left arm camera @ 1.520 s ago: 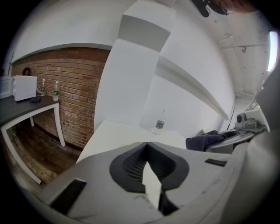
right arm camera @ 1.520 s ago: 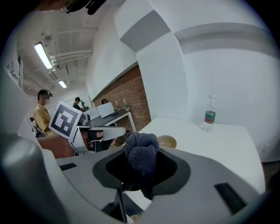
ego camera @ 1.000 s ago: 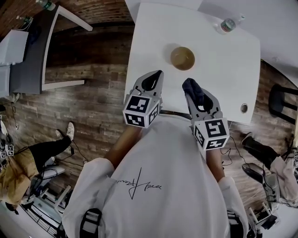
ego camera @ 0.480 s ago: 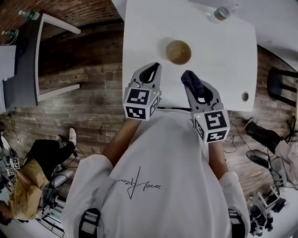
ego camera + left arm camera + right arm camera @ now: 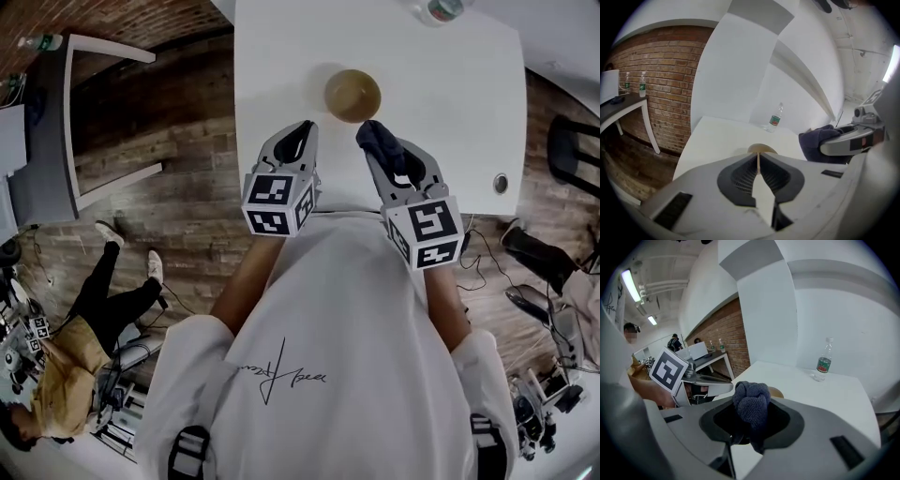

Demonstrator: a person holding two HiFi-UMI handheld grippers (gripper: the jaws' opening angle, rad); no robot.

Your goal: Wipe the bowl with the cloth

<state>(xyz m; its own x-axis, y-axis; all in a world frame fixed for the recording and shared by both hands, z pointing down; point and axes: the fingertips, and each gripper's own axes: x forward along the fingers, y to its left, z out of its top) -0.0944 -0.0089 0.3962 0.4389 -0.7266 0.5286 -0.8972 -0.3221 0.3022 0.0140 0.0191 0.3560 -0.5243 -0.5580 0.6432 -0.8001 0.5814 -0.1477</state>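
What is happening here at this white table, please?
A person works at a white table with a gripper in each hand. The right gripper is clamped on a bunched dark blue cloth, close beside a brown bowl but not in it. The left gripper is empty: its jaws have just been opening and stand slightly apart. A water bottle stands at the far edge. Wiping has not begun.

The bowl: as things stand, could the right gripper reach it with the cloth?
Probably yes. The bowl sits uncovered on the table just ahead of the right gripper, which holds the cloth; nothing lies between them.
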